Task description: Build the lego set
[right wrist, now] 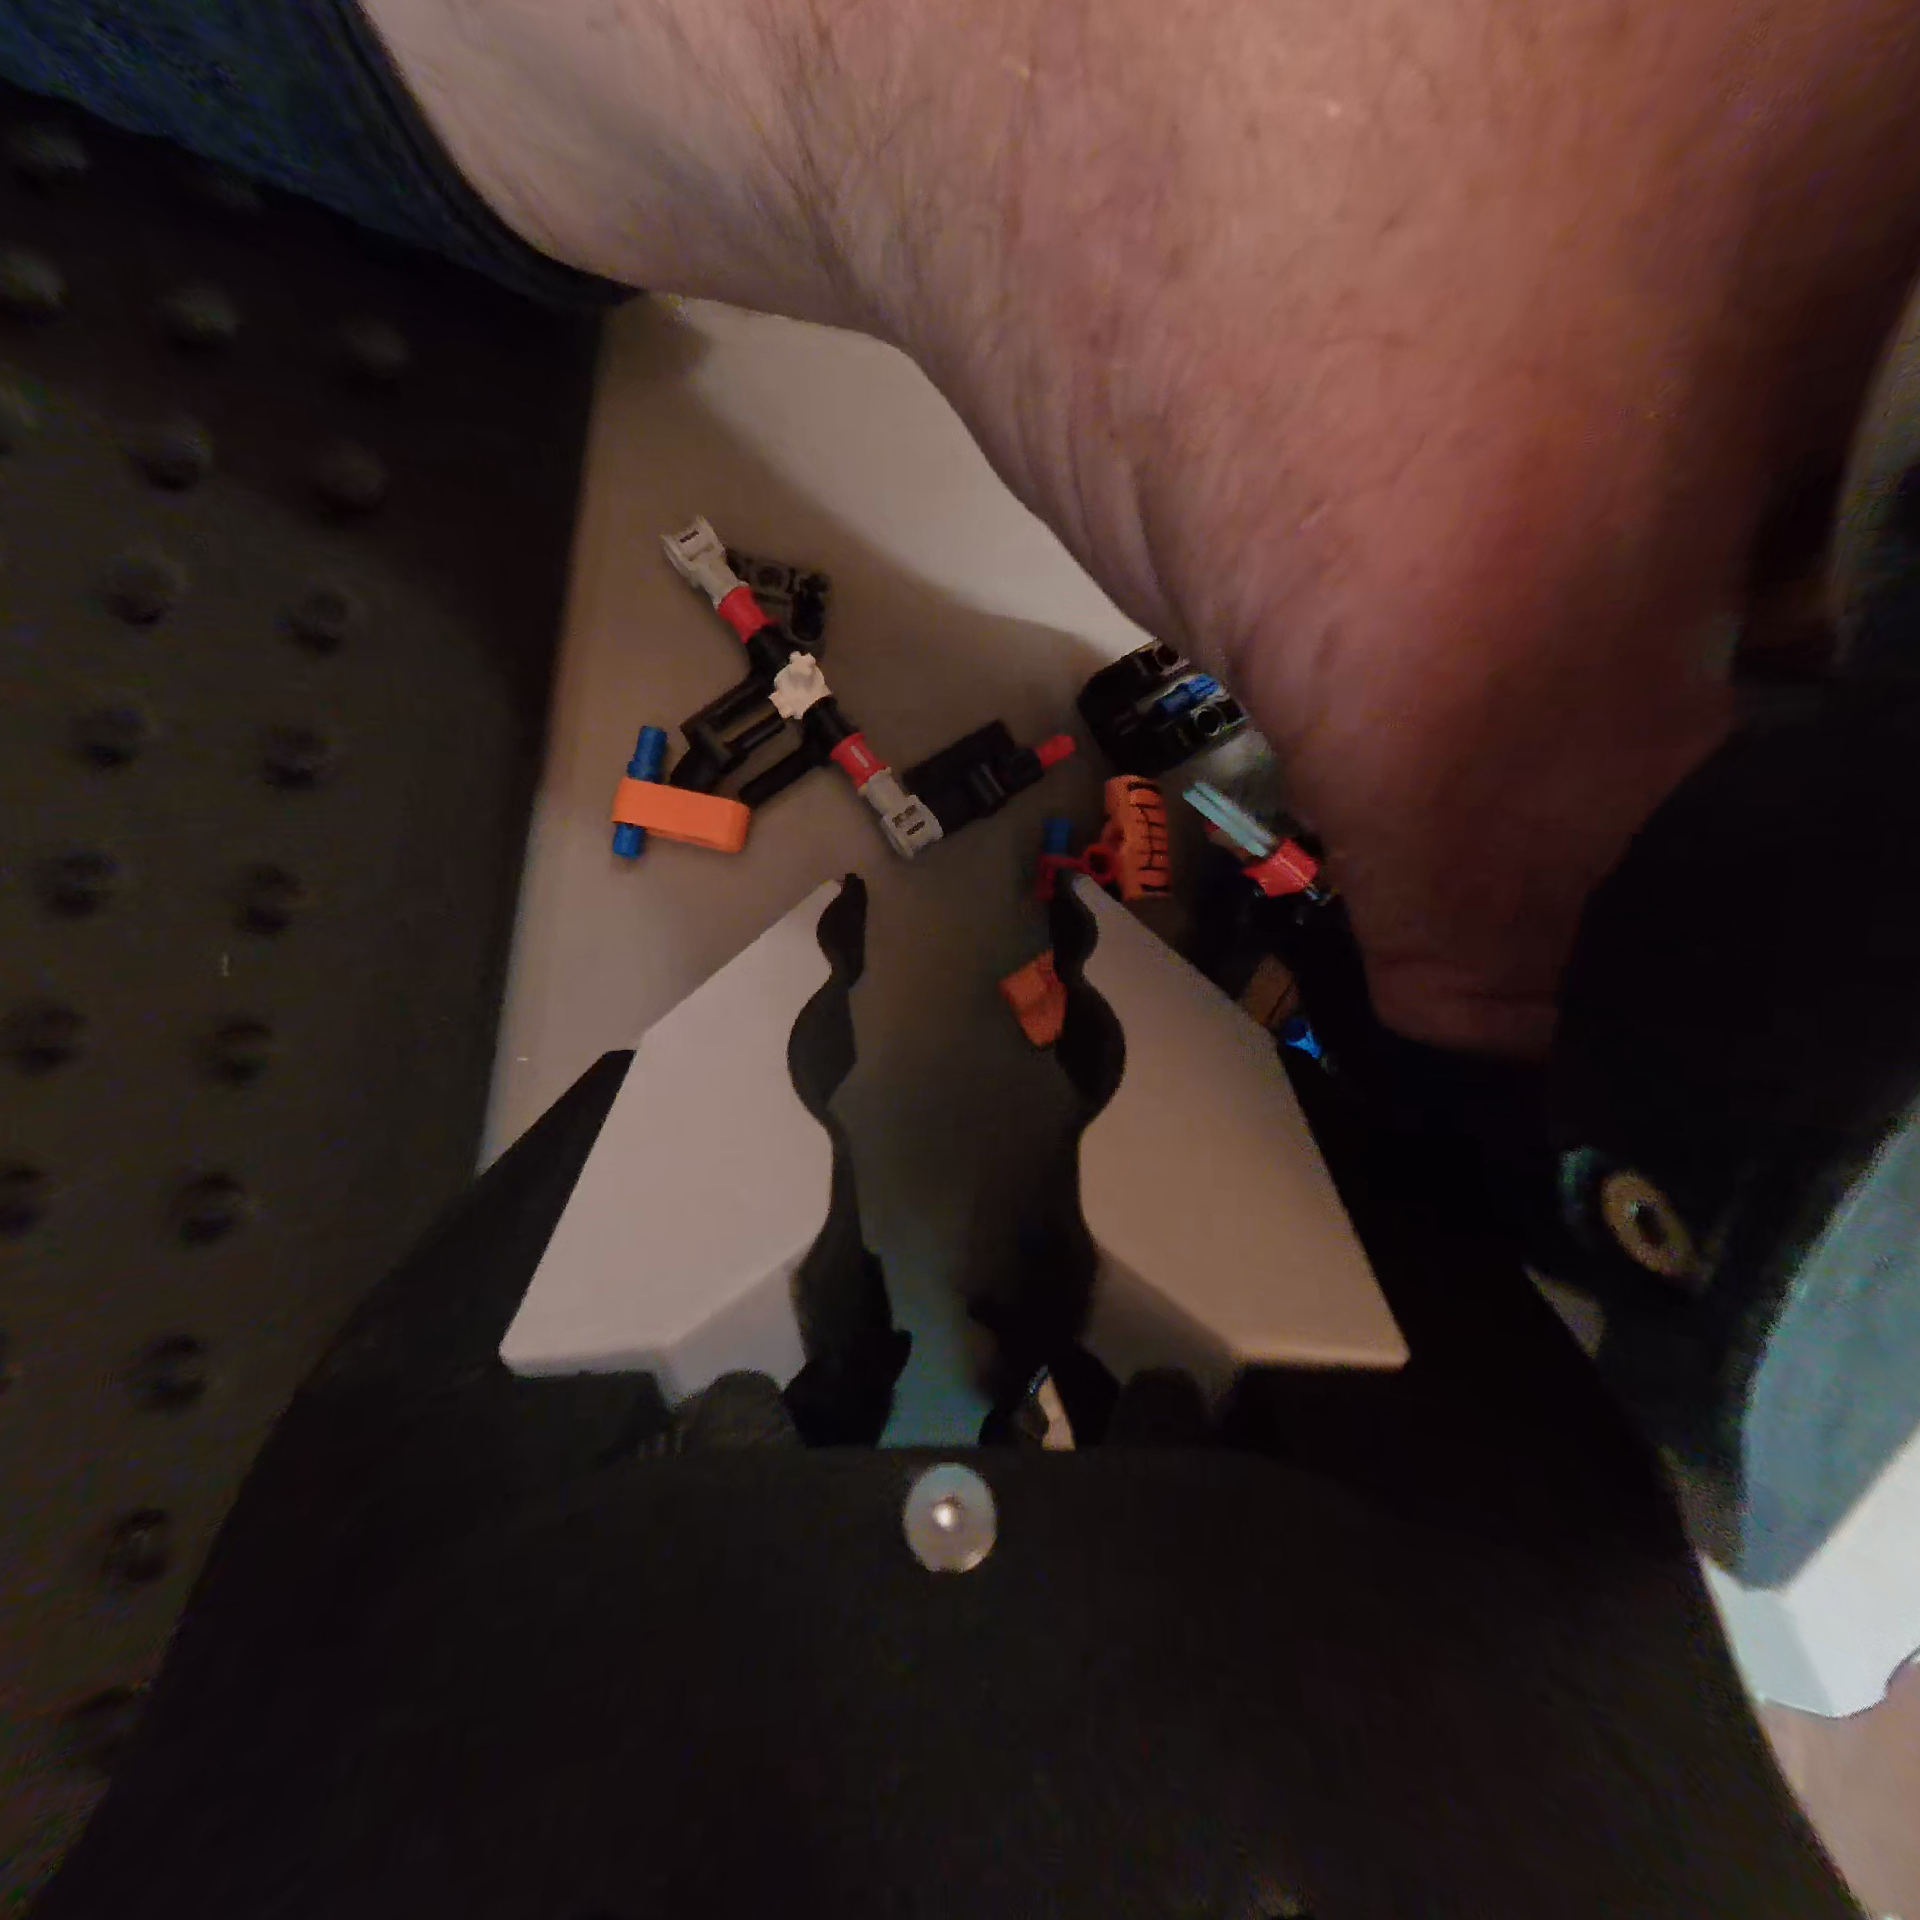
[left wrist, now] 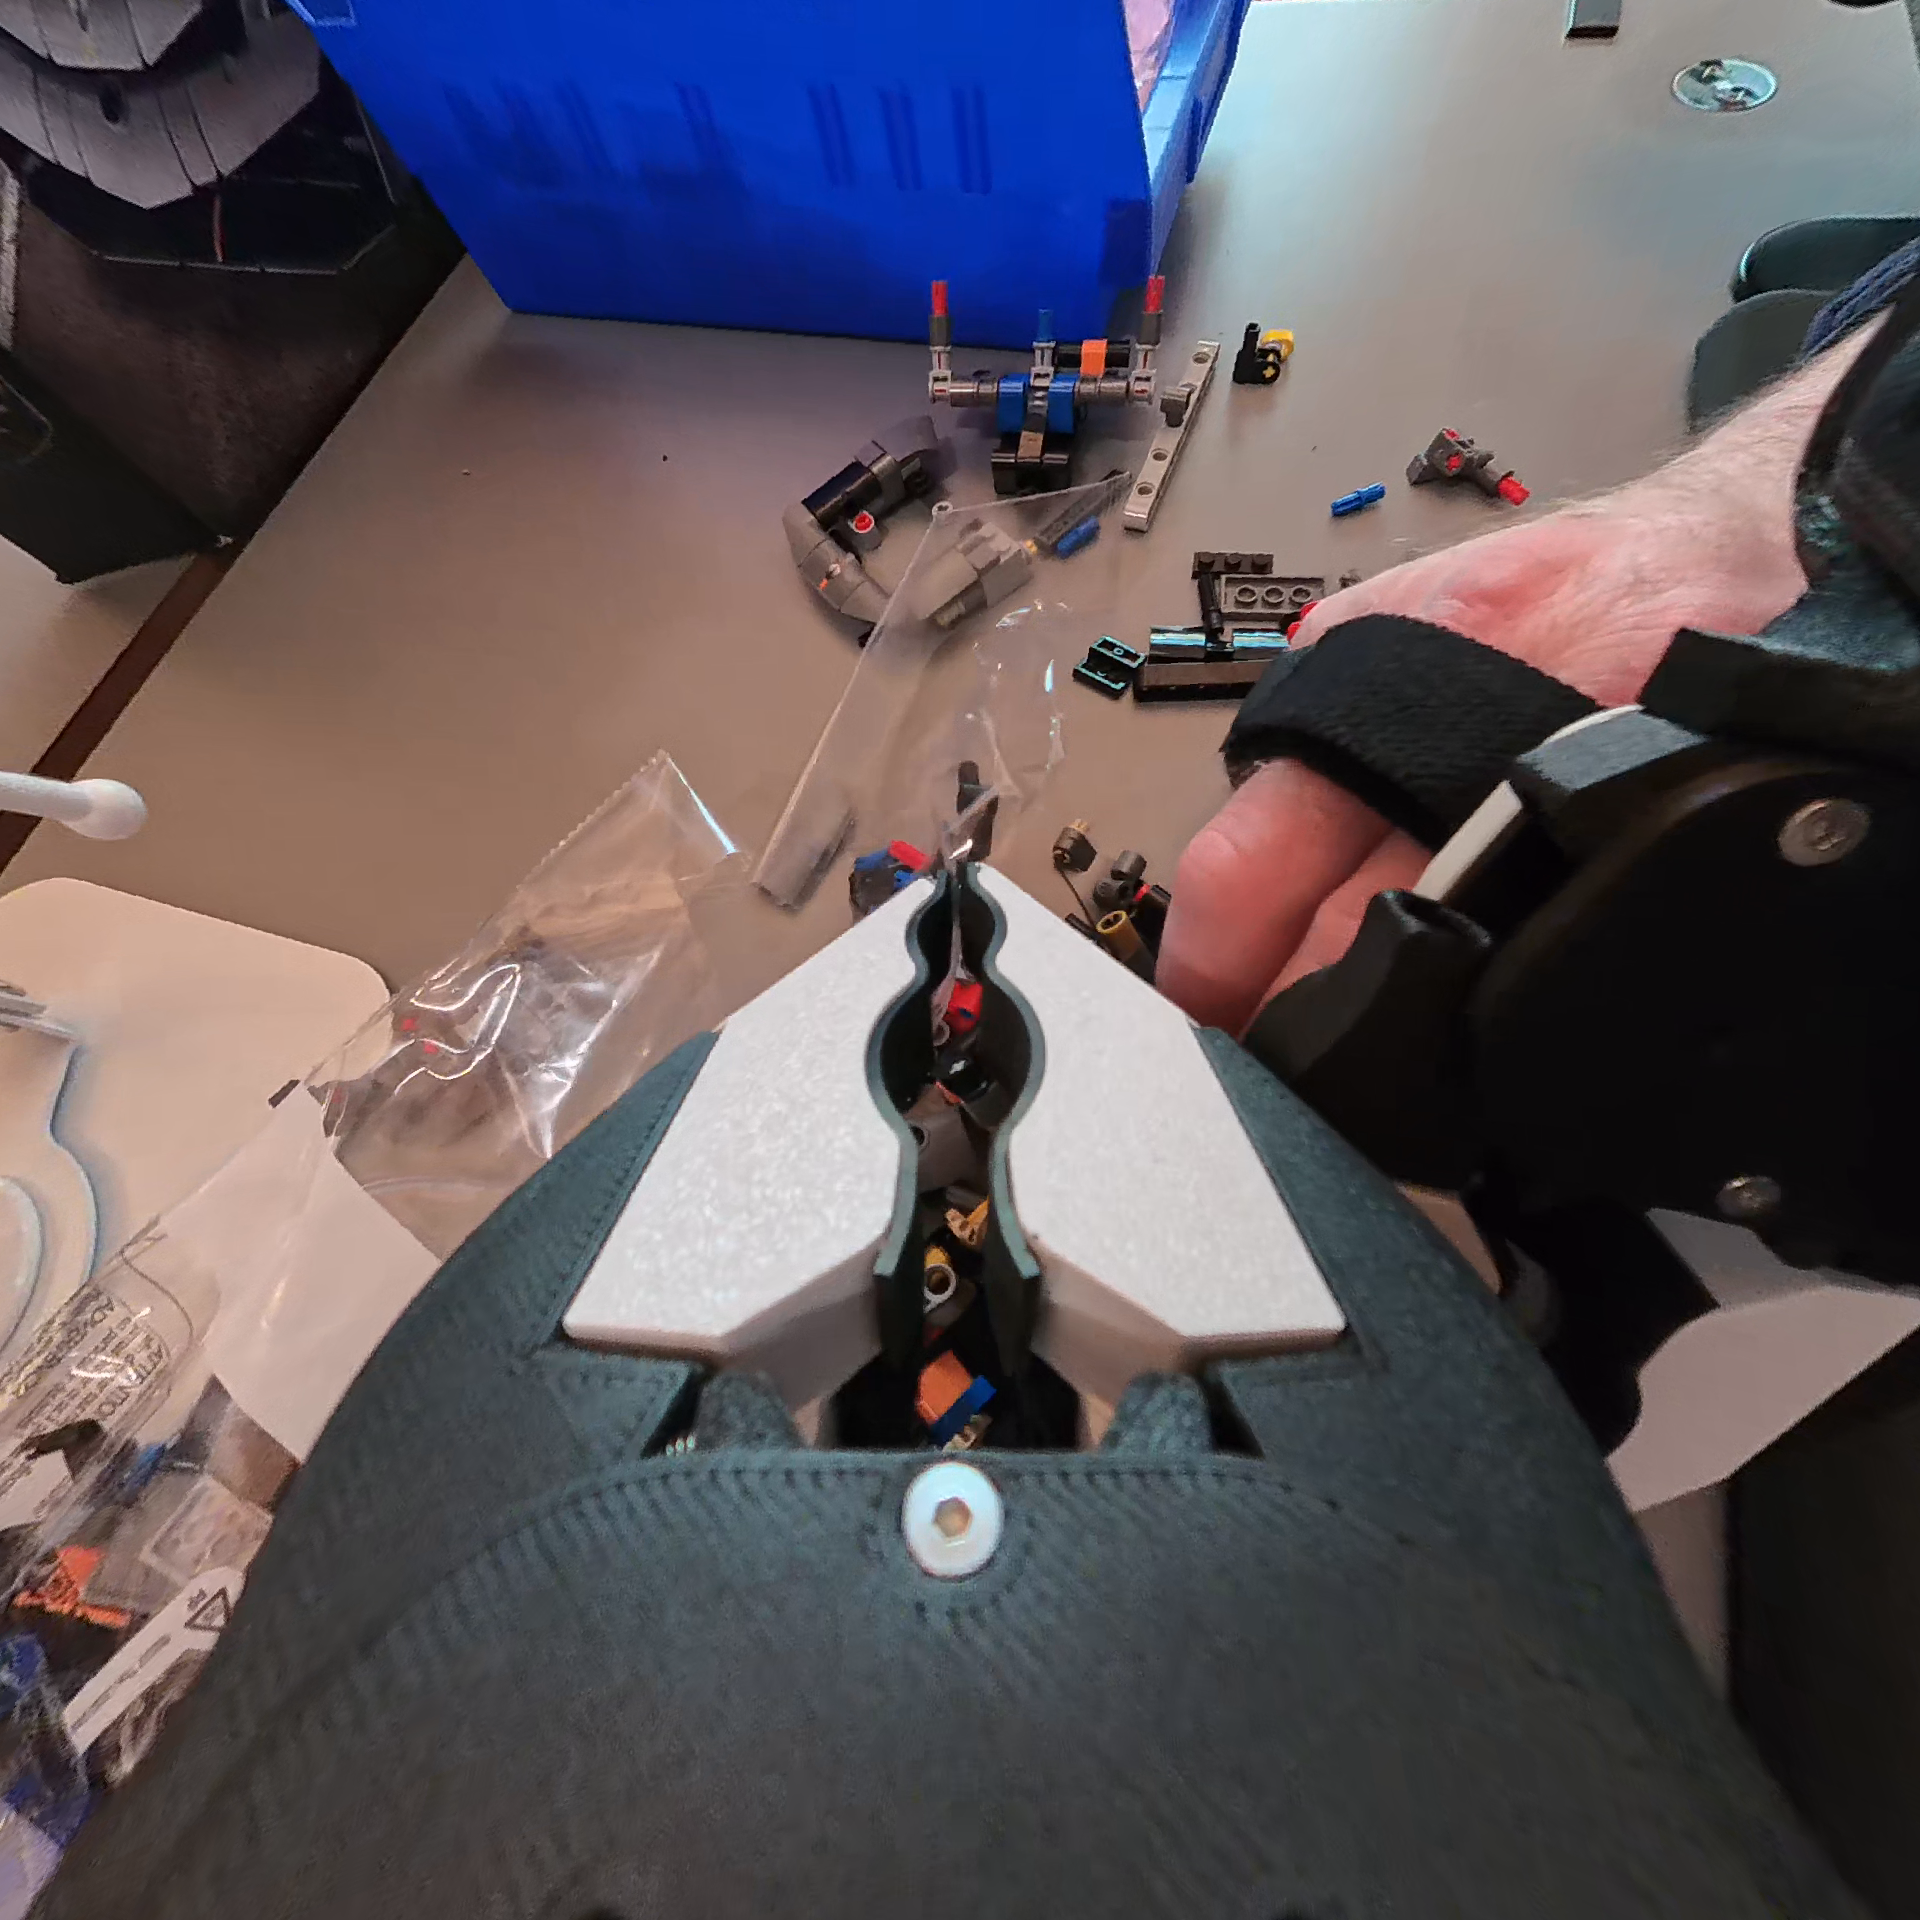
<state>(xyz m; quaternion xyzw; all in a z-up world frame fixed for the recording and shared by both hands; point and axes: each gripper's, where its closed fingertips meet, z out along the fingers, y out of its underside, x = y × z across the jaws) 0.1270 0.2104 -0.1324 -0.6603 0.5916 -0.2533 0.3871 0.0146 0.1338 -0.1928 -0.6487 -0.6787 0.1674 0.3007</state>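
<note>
Right tongs (right wrist: 961, 899) parted, orange piece (right wrist: 1037, 995) touching right finger.

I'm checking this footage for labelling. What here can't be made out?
- Left wrist view: the left gripper covers most of the parts pile beneath it.
- Left wrist view: bags cut off at the left edge.
- Right wrist view: a hand hides parts behind it.
</note>
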